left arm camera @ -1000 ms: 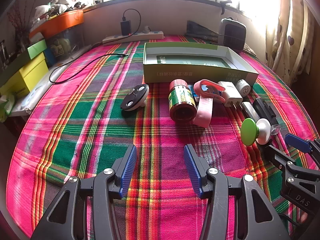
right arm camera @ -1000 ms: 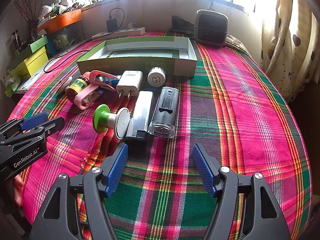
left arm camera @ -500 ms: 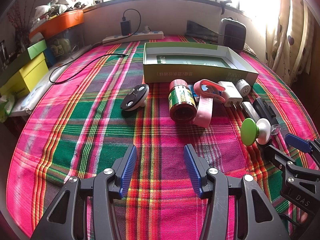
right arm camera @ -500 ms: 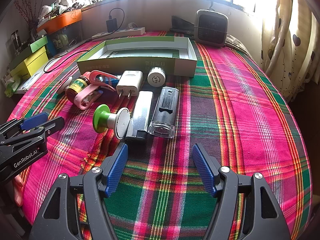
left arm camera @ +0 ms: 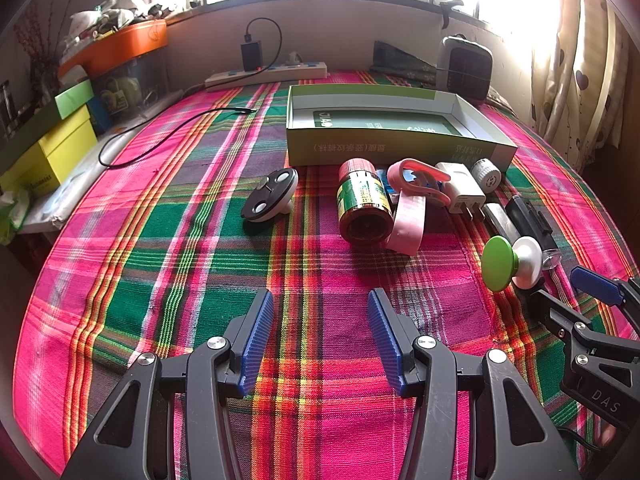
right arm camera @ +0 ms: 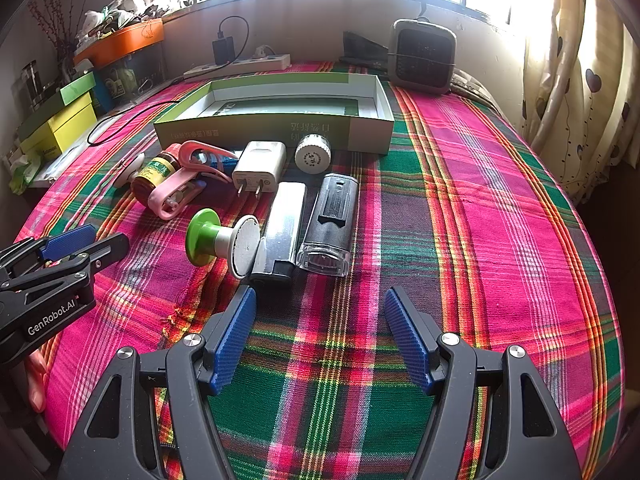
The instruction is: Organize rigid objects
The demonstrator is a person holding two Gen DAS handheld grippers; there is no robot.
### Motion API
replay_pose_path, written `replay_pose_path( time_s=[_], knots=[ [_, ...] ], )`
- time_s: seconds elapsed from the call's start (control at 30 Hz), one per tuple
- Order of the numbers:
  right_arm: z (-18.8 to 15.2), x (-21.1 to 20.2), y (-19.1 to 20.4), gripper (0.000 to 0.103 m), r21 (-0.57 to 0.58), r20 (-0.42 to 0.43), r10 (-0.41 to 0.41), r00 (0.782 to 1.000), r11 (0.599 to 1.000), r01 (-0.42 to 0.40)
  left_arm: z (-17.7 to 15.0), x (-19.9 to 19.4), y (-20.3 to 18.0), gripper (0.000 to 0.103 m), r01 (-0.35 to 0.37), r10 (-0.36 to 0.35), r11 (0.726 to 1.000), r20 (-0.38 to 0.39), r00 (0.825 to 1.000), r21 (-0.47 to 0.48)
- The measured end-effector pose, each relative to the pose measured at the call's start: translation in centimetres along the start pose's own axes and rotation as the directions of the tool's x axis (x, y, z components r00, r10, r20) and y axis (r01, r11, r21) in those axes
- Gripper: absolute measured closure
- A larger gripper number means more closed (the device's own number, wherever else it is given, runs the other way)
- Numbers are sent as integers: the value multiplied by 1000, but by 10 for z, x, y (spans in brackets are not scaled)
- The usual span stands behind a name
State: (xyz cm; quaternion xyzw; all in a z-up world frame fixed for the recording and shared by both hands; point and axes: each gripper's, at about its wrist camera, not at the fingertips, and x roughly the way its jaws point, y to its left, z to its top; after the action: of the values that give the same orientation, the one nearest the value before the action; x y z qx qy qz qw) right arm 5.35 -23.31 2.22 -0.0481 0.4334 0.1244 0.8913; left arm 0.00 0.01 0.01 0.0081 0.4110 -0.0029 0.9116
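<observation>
An open green box (left arm camera: 400, 148) (right arm camera: 276, 130) lies on the plaid cloth. In front of it lie a brown bottle with a red cap (left arm camera: 362, 208) (right arm camera: 154, 176), a pink clip (left arm camera: 416, 196) (right arm camera: 188, 176), a white charger (left arm camera: 460, 190) (right arm camera: 258, 168), a white round cap (left arm camera: 486, 174) (right arm camera: 313, 154), a silver bar (right arm camera: 282, 228), a black flashlight (right arm camera: 334, 220), a green-and-white knob (left arm camera: 508, 262) (right arm camera: 218, 240) and a black-and-white disc (left arm camera: 270, 200). My left gripper (left arm camera: 320, 336) is open and empty, short of the bottle. My right gripper (right arm camera: 320, 336) is open and empty, short of the flashlight.
A power strip (left arm camera: 266, 74) with a plugged charger and a black cable (left arm camera: 160, 136) lie at the back left. Yellow and green boxes (left arm camera: 48, 148) stand off the left edge. A small heater (right arm camera: 422, 56) stands at the back right. Curtains hang on the right.
</observation>
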Motion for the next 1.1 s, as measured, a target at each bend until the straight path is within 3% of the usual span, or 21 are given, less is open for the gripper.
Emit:
replay_pose_path(
  time_s=[0.77, 1.1],
  knots=[
    [0, 0, 1, 36, -1, -1, 7, 1000, 1000, -7, 0, 0, 0, 55, -2, 2, 1000, 0, 1000, 3],
    [7, -1, -23, 36, 62, 13, 36, 999, 997, -37, 5, 2, 13, 55, 48, -48, 999, -7, 999, 23]
  ],
)
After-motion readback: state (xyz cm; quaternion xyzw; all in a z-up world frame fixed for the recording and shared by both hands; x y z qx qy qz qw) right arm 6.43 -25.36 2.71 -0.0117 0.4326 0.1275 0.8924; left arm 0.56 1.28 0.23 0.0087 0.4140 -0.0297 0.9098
